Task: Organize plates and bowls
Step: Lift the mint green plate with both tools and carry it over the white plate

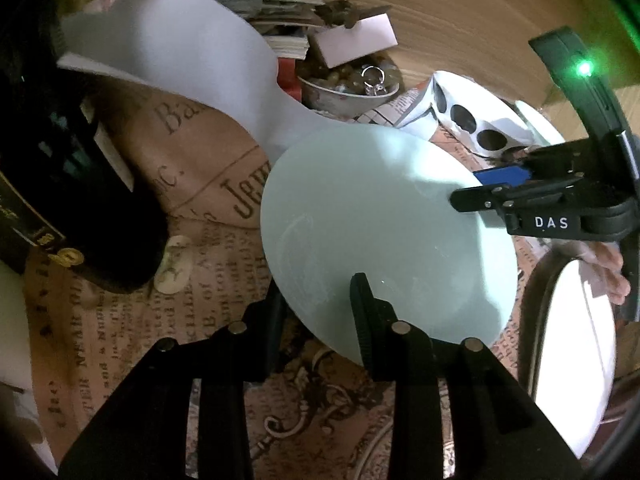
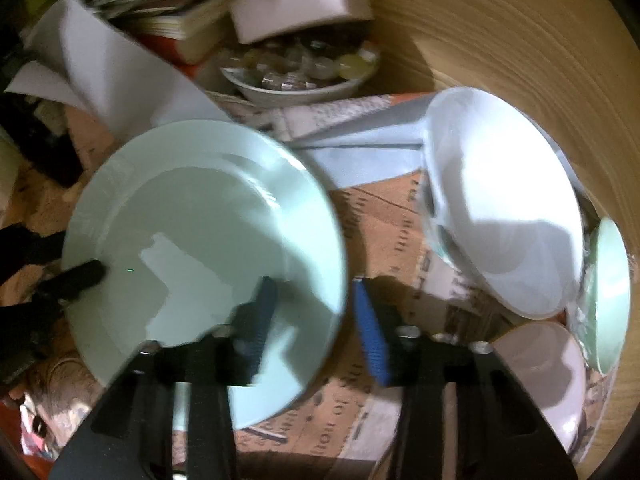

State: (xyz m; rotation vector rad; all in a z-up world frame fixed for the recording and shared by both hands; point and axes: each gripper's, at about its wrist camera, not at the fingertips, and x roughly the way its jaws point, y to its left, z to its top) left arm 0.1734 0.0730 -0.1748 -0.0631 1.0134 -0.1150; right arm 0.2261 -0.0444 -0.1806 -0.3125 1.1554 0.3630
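Gripping the pale green plate [image 1: 384,224] from two sides: left gripper [image 1: 316,300] has one black finger under the near rim and the other on the plate's upper face, clamped on the rim. Right gripper [image 2: 316,308], blue-padded, straddles the opposite edge, one pad over the plate's face, the other outside the rim; the view is blurred and I cannot tell whether the pads press on it. Plate sits over the newsprint-patterned table covering [image 1: 208,216], slightly tilted; whether it rests on the covering is unclear. To its right, a large white bowl [image 2: 508,200], a small green dish [image 2: 608,296] on edge just beside it, and a white cup [image 2: 540,376] below. Behind: a bowl of small trinkets [image 2: 300,76], stacked books [image 1: 276,12], a curled white sheet [image 1: 180,56]. A black-rimmed white plate [image 1: 572,356] lies at the left view's right edge.
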